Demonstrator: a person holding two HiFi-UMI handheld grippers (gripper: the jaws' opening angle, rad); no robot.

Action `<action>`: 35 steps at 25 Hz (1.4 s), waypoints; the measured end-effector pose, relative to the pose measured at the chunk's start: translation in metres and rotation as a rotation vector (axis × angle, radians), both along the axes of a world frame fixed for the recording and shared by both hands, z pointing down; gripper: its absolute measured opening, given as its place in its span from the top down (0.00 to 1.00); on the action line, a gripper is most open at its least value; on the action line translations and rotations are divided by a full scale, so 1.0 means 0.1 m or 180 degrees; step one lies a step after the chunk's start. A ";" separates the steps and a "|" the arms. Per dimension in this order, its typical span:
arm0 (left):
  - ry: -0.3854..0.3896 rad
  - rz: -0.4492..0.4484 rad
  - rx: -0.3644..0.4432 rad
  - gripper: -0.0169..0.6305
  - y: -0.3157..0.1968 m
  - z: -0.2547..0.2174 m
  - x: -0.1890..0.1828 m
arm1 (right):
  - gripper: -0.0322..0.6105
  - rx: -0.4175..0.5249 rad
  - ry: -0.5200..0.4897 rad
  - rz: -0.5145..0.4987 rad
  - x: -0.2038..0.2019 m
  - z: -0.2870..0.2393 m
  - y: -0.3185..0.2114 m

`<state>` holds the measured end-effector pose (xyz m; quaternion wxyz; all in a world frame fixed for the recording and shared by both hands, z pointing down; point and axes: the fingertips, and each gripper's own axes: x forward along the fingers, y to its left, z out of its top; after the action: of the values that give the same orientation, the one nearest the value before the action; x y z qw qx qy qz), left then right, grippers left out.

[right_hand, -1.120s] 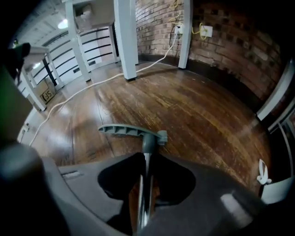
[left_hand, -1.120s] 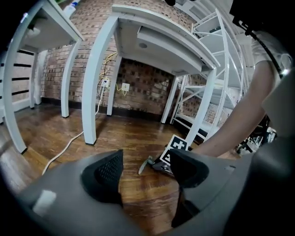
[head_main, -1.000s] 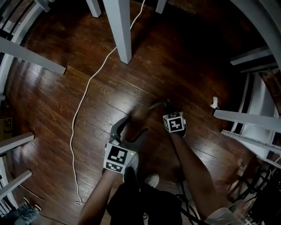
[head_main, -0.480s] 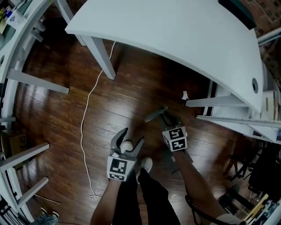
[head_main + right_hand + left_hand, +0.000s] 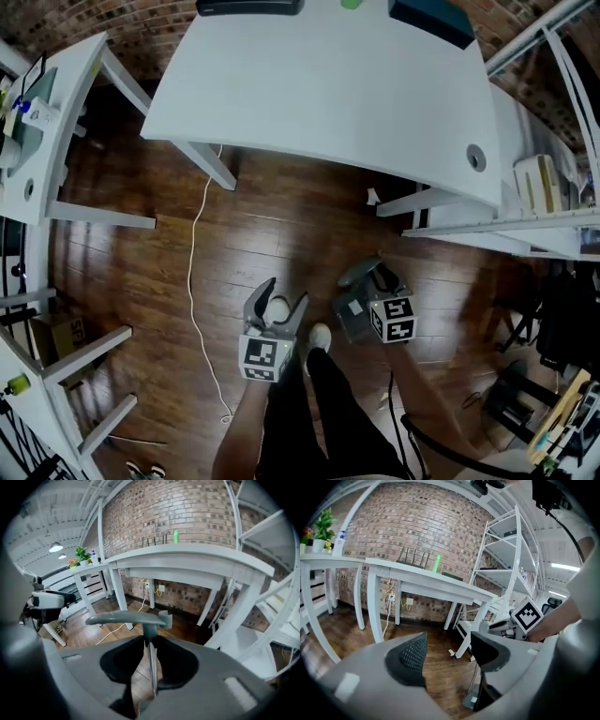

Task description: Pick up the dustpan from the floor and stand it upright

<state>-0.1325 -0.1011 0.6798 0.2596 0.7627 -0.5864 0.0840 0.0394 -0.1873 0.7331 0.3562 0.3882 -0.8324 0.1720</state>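
The grey dustpan [image 5: 350, 317] hangs off the dark wood floor, pan lowest, on a thin metal rod [image 5: 152, 667]. My right gripper [image 5: 378, 285] is shut on that rod just below the grey hand grip [image 5: 125, 617], as the right gripper view [image 5: 151, 663] shows. In the left gripper view the pan [image 5: 470, 700] dangles low at the right under the right gripper's marker cube [image 5: 528, 613]. My left gripper [image 5: 282, 298] is beside it to the left. Its jaws are closing with a gap and nothing between them [image 5: 447, 656].
A white table [image 5: 328, 84] stands ahead, with a white cable [image 5: 194, 262] trailing from it across the floor. White shelving [image 5: 525, 216] is at the right, another white desk [image 5: 37, 141] at the left. The person's shoe [image 5: 320, 335] is between the grippers.
Both grippers have risen from close to the floor. The dustpan has come up off the floor in the right gripper. The left jaws have narrowed.
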 end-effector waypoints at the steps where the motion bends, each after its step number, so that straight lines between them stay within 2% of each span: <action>1: 0.0003 0.0016 -0.0019 0.50 -0.01 -0.05 0.02 | 0.83 -0.0028 0.0020 0.0057 0.10 -0.05 0.09; 7: 0.0039 0.0236 -0.0127 0.50 0.05 -0.52 0.18 | 0.83 -0.0200 0.0190 0.0460 0.71 -0.28 0.69; 12: 0.0016 0.0585 -0.0086 0.50 0.13 -0.99 0.63 | 0.83 -0.0370 0.0182 0.0732 1.19 -0.32 1.11; 14: -0.0016 0.0734 -0.0064 0.50 0.19 -1.18 0.85 | 0.83 -0.0447 0.0159 0.0773 1.34 -0.31 1.27; 17: -0.0055 0.0881 -0.0006 0.50 0.31 -1.48 1.19 | 0.81 -0.0596 0.0145 0.0646 1.53 -0.27 1.55; 20: -0.0102 0.0814 0.0012 0.50 0.44 -1.67 1.32 | 0.72 -0.0754 0.0127 0.0613 1.70 -0.20 1.82; 24: -0.0165 0.0478 -0.0058 0.50 0.71 -1.76 1.20 | 0.62 -0.0793 -0.0053 0.0753 1.88 -0.29 2.12; 29: -0.0279 0.0410 0.0016 0.50 1.13 -2.03 1.09 | 0.57 -0.0570 -0.0339 0.0891 1.95 -0.76 2.43; 33: -0.0319 0.0494 0.0287 0.50 1.45 -2.40 1.09 | 0.50 -0.0048 -0.0651 0.0867 1.74 -1.40 2.57; 35: -0.0298 0.0549 0.0422 0.50 1.68 -2.54 1.17 | 0.40 0.0221 -0.0762 0.0808 1.64 -1.69 2.70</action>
<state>-0.0159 0.0667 0.4255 0.1727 0.8210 -0.5344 0.1027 0.2038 0.0827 0.5637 0.2162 0.4790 -0.8186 0.2317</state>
